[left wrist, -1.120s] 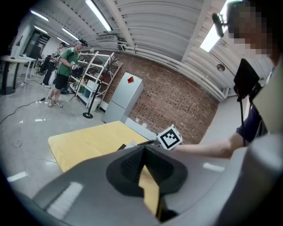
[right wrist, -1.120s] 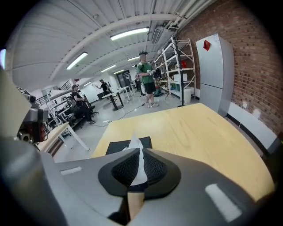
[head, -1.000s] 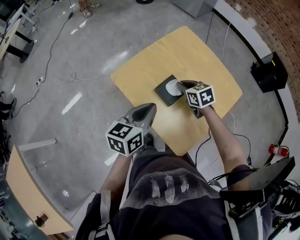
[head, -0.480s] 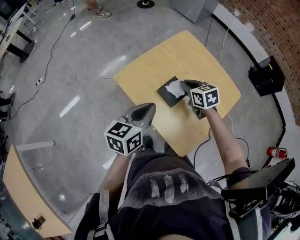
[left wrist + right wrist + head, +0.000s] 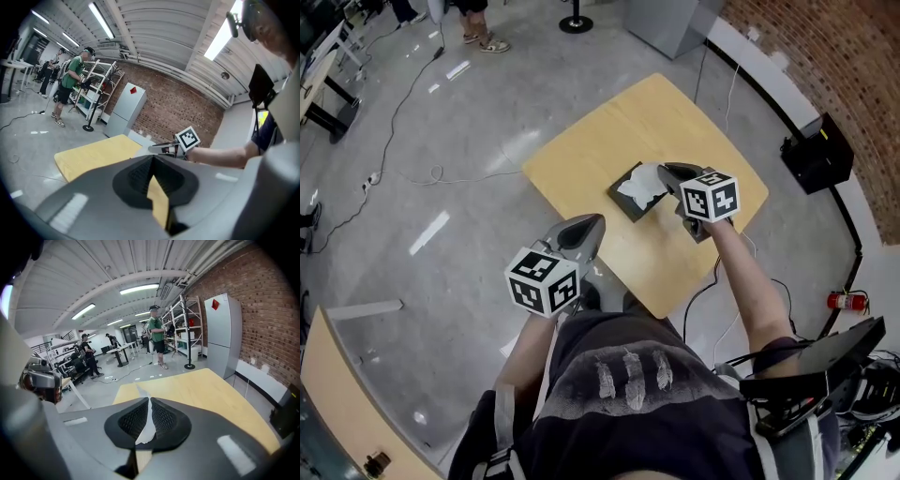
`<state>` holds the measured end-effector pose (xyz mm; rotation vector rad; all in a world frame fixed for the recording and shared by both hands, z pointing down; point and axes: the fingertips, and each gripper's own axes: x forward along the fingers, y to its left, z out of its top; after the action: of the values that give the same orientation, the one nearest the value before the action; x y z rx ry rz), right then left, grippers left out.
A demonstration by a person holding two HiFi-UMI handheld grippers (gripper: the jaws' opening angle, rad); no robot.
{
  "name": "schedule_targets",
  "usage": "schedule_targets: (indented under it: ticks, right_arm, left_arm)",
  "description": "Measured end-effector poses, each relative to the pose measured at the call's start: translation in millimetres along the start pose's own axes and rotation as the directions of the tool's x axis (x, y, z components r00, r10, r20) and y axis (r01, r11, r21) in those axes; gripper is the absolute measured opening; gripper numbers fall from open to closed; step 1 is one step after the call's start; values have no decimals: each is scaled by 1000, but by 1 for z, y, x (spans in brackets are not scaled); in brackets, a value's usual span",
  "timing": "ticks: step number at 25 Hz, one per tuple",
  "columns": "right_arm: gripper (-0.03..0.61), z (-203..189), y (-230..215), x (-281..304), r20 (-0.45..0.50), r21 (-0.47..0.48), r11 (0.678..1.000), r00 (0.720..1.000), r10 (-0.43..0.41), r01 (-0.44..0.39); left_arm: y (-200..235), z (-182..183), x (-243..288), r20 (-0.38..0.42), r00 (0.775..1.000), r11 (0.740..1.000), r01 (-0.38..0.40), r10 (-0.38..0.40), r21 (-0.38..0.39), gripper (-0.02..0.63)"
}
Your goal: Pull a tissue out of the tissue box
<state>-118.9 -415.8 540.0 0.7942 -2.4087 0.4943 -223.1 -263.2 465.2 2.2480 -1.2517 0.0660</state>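
A dark tissue box (image 5: 625, 203) sits on the wooden table (image 5: 619, 122).

Dark tissue box (image 5: 626, 207) flat on yellow table (image 5: 600, 131); white tissue (image 5: 639, 183) rising from top, pinched in right hand-held gripper (image 5: 664, 171).

In the head view the tissue (image 5: 639, 185) covers most of the tissue box (image 5: 624, 202), and the right hand-held gripper (image 5: 670, 172) hides its 3 o'clock edge. In the right gripper view that gripper's body blocks the box.
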Motion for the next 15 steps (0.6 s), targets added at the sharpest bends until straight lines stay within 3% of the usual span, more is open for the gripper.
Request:
schedule_targets:
  ticks: [15]
  right_arm:
    - [5,22,18,-41,61,81,995,997,53,-58]
  left_arm:
    - [-10,-1,-7,9,998,998,55,-55,4,-2]
